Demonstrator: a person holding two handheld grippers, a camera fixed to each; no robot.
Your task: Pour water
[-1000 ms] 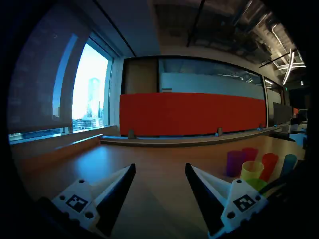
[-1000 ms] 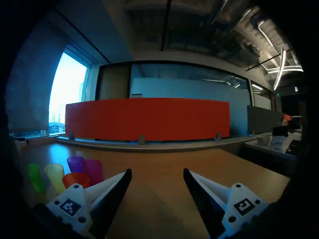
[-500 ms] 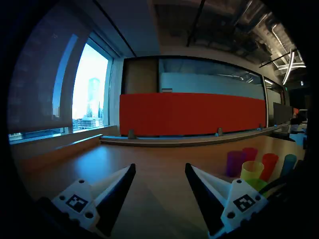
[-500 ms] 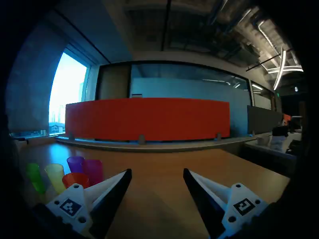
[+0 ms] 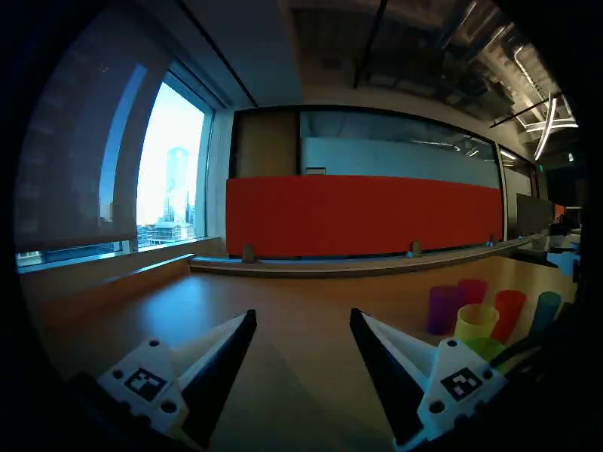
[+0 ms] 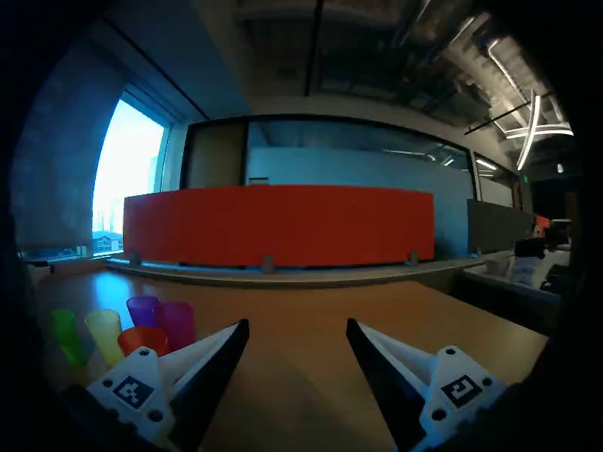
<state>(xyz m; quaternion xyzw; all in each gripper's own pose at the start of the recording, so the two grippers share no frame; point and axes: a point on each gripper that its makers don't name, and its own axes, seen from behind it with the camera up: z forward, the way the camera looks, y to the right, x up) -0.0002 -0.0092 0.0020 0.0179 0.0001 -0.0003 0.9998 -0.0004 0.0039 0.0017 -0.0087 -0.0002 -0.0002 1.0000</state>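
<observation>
In the left gripper view our left claw [image 5: 302, 312] hangs low over the wooden worktop [image 5: 301, 290], its fingers apart and empty. The coloured cups [image 5: 476, 322] stand clustered to its right, near the right finger. In the right gripper view the coloured cups [image 6: 105, 335] stand at the left, beside our right claw [image 6: 297, 322], likewise spread and holding nothing.

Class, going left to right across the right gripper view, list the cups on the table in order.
green cup → yellow cup → purple cup → magenta cup. The red cup overlaps the purple one, so it is omitted.
</observation>
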